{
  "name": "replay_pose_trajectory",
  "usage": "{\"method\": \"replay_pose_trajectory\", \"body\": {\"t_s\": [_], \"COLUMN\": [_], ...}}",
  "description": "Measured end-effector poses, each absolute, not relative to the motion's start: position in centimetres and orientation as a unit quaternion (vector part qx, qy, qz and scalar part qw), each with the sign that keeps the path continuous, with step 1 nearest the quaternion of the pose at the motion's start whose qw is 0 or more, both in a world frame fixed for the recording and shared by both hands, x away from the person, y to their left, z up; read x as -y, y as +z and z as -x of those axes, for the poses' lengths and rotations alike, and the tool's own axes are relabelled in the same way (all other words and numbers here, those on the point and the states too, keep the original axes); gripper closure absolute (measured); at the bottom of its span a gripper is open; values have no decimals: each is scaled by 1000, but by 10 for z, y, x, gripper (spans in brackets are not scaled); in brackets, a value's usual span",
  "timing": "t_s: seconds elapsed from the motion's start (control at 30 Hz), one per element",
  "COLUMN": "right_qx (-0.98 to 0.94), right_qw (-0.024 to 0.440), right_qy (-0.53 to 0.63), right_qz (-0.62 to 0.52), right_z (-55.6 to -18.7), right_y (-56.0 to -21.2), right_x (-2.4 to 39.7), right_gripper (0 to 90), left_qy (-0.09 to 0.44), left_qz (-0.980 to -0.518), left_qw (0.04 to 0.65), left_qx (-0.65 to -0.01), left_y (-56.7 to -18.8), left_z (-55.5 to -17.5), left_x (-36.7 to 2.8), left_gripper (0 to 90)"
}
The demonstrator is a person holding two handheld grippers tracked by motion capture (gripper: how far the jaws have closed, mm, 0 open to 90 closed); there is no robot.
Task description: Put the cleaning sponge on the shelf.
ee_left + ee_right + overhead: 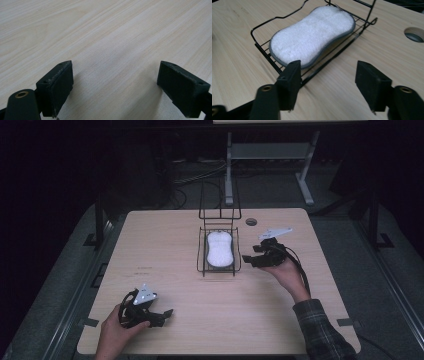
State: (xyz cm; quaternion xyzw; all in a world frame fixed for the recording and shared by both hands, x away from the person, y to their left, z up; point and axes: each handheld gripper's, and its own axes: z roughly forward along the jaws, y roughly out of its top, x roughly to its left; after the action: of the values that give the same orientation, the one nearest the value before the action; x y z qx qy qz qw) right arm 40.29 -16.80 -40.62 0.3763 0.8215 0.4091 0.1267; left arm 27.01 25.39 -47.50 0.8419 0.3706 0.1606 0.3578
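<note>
a: a person at a pale wood table (pixel 175 235) holds a gripper in each hand. seen from the high view, the left gripper (pixel 159 316) sits at the lower left of the frame and the right gripper (pixel 252 258) at centre right, just beside a black wire rack (pixel 202 265) with a white sponge (pixel 220 249) lying in it.

b: what do the gripper views add?

a: the left gripper view has the left gripper (pixel 115 85) with its jaws spread wide and nothing between them, bare wood grain beyond. the right gripper view has the right gripper (pixel 328 85) equally wide apart and gripping nothing, its left jaw overlapping the rack's near corner in the frame; the wire rack (pixel 262 51) fills the upper half, and the sponge (pixel 312 35) shows a grey edge and a peanut-like outline that the high view blurs.

b: anything hard to make out?

a: the rack's tall back frame is cut off at the top of the right gripper view. a round hole (pixel 415 34) in the table is clipped by the right edge. whether the jaw touches the wire, i cannot tell.
</note>
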Motion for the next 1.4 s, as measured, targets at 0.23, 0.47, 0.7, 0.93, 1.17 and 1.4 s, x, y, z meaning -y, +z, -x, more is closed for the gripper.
{"method": "replay_pose_trajectory", "body": {"t_s": [0.23,0.47,0.7,0.93,1.17,1.4], "right_qx": [-816,-811,-812,-813,-812,-808], "right_qw": [129,138,143,141,143,158], "right_qy": [403,397,388,381,373,359], "right_qz": [-394,-407,-411,-417,-425,-439], "right_z": [-388,-372,-351,-329,-309,-290], "right_y": [-413,-420,-427,-436,-443,-453], "right_x": [187,203,220,235,246,257], "right_gripper": [222,148,148,146,135,99], "left_qy": [161,161,161,160,161,161], "left_qz": [-842,-842,-842,-842,-842,-843], "left_qw": [358,358,358,357,358,357], "left_qx": [-371,-371,-371,-371,-371,-369], "left_y": [-475,-475,-475,-475,-475,-475], "left_z": [-270,-270,-270,-270,-270,-270], "left_x": [-254,-254,-254,-254,-254,-254], "left_gripper": [126,126,126,126,126,126]}}
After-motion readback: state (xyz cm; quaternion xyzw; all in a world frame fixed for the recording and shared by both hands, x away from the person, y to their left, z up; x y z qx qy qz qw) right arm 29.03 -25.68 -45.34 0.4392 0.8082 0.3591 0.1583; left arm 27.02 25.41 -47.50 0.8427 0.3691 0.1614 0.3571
